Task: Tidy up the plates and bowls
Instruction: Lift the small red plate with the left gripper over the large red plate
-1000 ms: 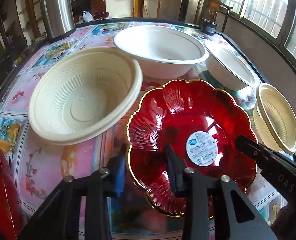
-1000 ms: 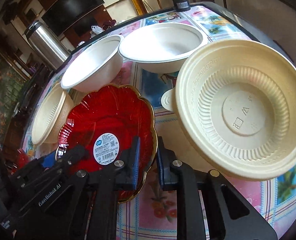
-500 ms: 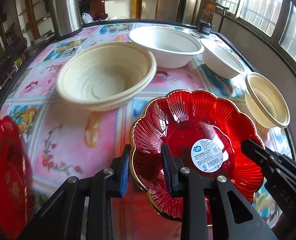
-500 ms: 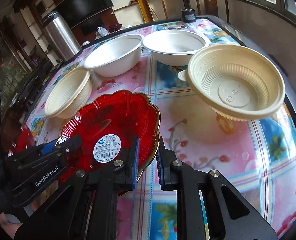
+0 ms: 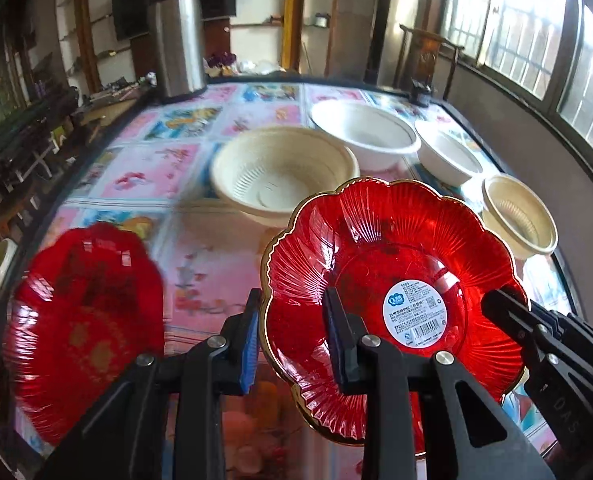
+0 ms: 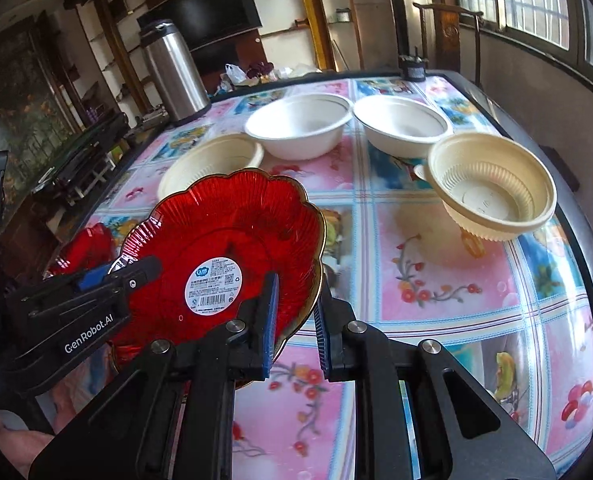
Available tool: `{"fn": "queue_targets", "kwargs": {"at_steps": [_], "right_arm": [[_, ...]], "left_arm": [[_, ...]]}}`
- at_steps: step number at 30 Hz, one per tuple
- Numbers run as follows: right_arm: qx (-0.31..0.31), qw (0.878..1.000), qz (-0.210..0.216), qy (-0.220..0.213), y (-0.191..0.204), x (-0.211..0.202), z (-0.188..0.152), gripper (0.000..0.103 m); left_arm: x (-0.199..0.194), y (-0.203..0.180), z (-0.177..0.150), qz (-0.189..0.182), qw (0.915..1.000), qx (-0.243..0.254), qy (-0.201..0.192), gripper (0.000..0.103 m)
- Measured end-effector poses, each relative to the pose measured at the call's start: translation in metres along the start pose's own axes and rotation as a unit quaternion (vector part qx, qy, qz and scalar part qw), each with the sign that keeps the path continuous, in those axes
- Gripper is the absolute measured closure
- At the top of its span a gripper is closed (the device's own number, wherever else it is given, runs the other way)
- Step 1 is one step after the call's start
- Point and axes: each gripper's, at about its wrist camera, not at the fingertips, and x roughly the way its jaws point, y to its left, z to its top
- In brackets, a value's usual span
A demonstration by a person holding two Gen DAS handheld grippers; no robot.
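A red scalloped plate (image 5: 376, 264) with a gold rim and a white sticker hangs tilted above the table, held from both sides. My left gripper (image 5: 294, 332) is shut on its left rim, one finger inside the plate and one outside. My right gripper (image 6: 296, 320) is shut on the opposite rim (image 6: 316, 276); it also shows in the left wrist view (image 5: 536, 340). A second red plate (image 5: 84, 312) lies at the near left. Two cream ribbed bowls (image 5: 284, 172) (image 5: 516, 216) and two white bowls (image 5: 364, 132) (image 5: 448, 156) stand farther back.
A steel thermos (image 5: 176, 40) stands at the far left corner of the floral table (image 6: 436, 280). A small dark object (image 6: 414, 68) sits at the far edge. A wooden chair (image 6: 452, 28) and a wall with windows lie beyond the right side.
Both grippers have drawn back toward the near edge and risen with the red plate between them. The bowls now look farther off, and the second red plate has come into view at the left.
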Motion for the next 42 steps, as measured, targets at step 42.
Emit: {"fn": "queue_targets", "kwargs": {"at_steps": [42], "right_arm": [[-0.156, 0.983, 0.085, 0.052, 0.208, 0.065, -0.005, 0.08]], "left_arm": [[-0.023, 0.187, -0.031, 0.11, 0.9871, -0.116, -0.003, 0.074]]}}
